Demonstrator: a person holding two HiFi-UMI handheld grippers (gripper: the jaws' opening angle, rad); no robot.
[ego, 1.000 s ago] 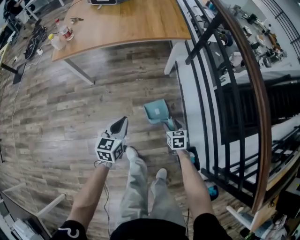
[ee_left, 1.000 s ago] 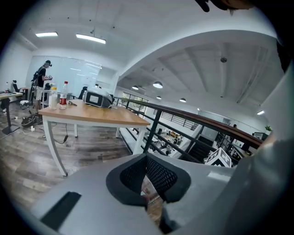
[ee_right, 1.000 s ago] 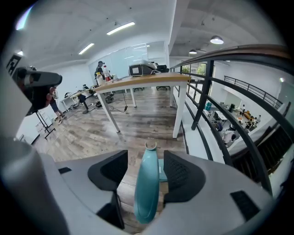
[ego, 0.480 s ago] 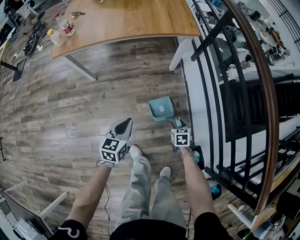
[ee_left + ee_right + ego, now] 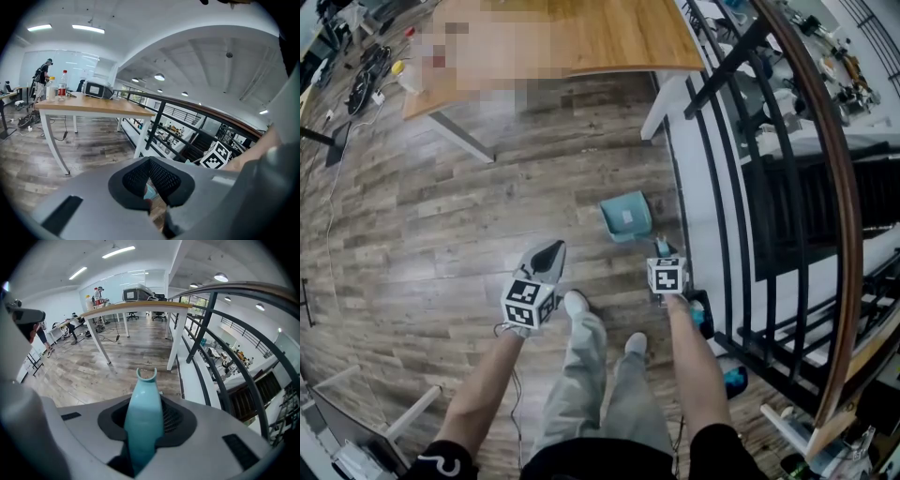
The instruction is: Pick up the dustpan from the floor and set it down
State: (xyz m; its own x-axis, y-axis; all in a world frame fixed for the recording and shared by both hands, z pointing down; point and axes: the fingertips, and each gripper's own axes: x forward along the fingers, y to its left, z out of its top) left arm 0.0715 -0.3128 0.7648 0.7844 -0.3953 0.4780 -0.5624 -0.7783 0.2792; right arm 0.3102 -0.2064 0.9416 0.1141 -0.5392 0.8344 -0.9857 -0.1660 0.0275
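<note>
A teal dustpan (image 5: 626, 217) lies on the wood floor beside the white ledge, its handle (image 5: 659, 247) pointing back toward me. My right gripper (image 5: 661, 253) points steeply down over that handle. In the right gripper view the teal handle (image 5: 142, 404) stands up between the pads and fills the gap, while the jaws of the right gripper (image 5: 143, 427) are closing on it. My left gripper (image 5: 547, 255) hangs to the left of the dustpan and holds nothing. In the left gripper view the left gripper (image 5: 150, 165) has its tips together, with a sliver of the dustpan (image 5: 150, 191) showing behind them.
A wooden table (image 5: 619, 37) with white legs (image 5: 660, 105) stands ahead. A black railing with a wooden handrail (image 5: 825, 178) runs along the right, above the white ledge (image 5: 689, 187). My feet (image 5: 576, 302) are just behind the grippers. A small blue item (image 5: 733, 379) lies by the railing.
Both grippers have sunk toward the floor. The right one has come down onto the end of the dustpan's handle. The dustpan itself has not moved on the floor.
</note>
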